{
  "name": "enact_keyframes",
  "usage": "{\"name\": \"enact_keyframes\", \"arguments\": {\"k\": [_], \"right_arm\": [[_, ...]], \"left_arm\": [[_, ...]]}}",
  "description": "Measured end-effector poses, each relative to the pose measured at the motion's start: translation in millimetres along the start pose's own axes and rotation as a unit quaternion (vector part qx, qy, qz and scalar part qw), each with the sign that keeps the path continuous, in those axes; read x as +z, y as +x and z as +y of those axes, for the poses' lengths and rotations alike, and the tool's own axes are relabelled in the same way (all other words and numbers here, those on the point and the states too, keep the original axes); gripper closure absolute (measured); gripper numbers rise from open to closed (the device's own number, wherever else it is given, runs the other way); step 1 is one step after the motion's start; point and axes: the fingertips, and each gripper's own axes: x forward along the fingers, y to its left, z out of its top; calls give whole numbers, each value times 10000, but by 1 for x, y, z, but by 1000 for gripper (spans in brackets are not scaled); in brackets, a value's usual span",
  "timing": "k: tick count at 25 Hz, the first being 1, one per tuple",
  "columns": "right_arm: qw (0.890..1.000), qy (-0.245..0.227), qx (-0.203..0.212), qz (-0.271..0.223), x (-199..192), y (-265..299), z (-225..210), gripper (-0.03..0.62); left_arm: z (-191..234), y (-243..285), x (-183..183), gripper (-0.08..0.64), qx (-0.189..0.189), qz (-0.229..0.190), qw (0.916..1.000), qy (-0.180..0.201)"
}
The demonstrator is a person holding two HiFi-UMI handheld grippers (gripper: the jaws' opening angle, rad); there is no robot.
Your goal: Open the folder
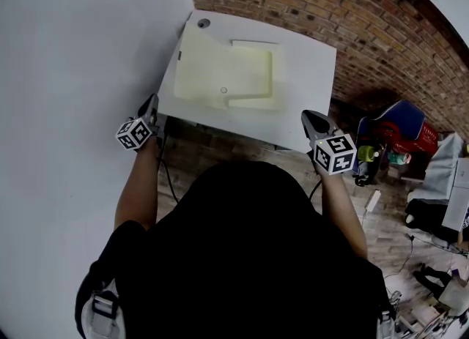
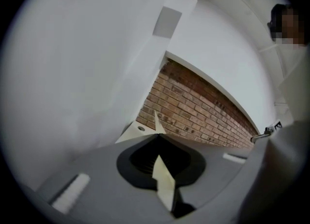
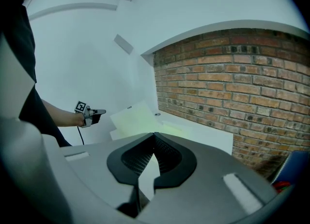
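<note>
A pale yellow folder lies on a white table. Its cover is raised and tilted up along the left side. My left gripper hovers at the table's left edge, shut on the cover's edge. In the left gripper view a thin pale strip of the cover runs between the closed jaws, and its corner pokes up past the tips. My right gripper is shut and holds nothing near the table's front right corner. The right gripper view shows its closed tips and the left gripper beside the lifted cover.
A brick wall runs behind and to the right of the table, and a white wall is on the left. A round grommet hole sits at the table's far left corner. Bags and clutter lie on the floor at right.
</note>
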Motion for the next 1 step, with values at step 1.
{"name": "enact_keyframes", "arguments": {"k": [1], "right_arm": [[10000,-4,0,-8,1,0,0,591]], "left_arm": [[-4,1,4,557,-34,-36,10000,22]]}}
